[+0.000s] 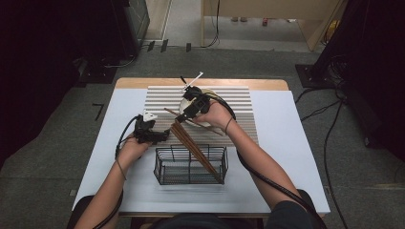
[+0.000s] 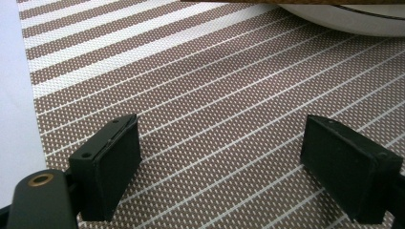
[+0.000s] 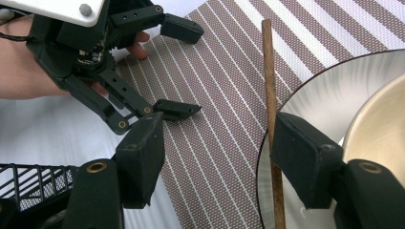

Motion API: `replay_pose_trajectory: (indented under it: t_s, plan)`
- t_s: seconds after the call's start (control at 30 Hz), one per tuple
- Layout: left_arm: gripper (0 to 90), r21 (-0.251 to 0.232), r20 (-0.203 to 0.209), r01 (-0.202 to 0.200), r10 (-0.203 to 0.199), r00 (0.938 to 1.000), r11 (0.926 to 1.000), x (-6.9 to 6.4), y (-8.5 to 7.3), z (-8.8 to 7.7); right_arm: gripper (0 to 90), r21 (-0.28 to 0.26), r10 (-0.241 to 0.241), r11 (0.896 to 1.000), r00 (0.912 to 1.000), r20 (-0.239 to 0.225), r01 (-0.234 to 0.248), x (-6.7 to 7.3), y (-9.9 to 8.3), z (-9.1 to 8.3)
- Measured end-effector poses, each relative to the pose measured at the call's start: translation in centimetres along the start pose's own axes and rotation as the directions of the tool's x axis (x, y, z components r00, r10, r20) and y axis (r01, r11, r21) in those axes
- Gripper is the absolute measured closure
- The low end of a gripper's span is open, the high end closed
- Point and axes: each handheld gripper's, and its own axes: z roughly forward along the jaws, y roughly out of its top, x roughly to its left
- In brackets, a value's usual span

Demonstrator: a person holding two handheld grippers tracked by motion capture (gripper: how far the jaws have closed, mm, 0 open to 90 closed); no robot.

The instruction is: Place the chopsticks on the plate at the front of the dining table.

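— Right gripper [image 3: 215,157]: gripping anything?
— No, jaws apart; the brown wooden chopstick [image 3: 270,86] lies loose just inside its right jaw, over the white plate's rim [image 3: 305,90].
— Left gripper [image 2: 219,162]?
— Spread wide above the striped woven placemat [image 2: 200,90].

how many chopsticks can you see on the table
About 5: a bundle of roughly four chopsticks leaning in the wire basket, one loose chopstick across the plate. Bundled ones overlap; count uncertain.
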Motion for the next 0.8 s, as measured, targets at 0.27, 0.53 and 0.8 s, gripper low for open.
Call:
replay_pose_trajectory:
  t_s: [0.27, 0.53, 0.8]
  plan:
    - [14.0, -0.001, 0.0, 0.0, 0.0, 1.0, 1.0, 0.0, 0.0, 0.0, 36.2, 0.007, -0.025, 1.0, 0.9996, 0.012, 0.024, 0.6, -0.3, -0.4]
    - [13.9, 0.0, 0.0, -0.001, 0.001, 1.0, 1.0, 0.0, 0.0, 0.0, 40.1, -0.009, -0.036, 0.999, 0.999, 0.025, 0.037, 1.1, -0.6, -1.4]
    - [13.9, -0.001, 0.0, 0.0, 0.0, 1.0, 1.0, 0.0, 0.0, 0.0, 42.1, -0.032, -0.047, 0.998, 0.9982, 0.038, 0.048, 1.7, -1.2, -2.2]
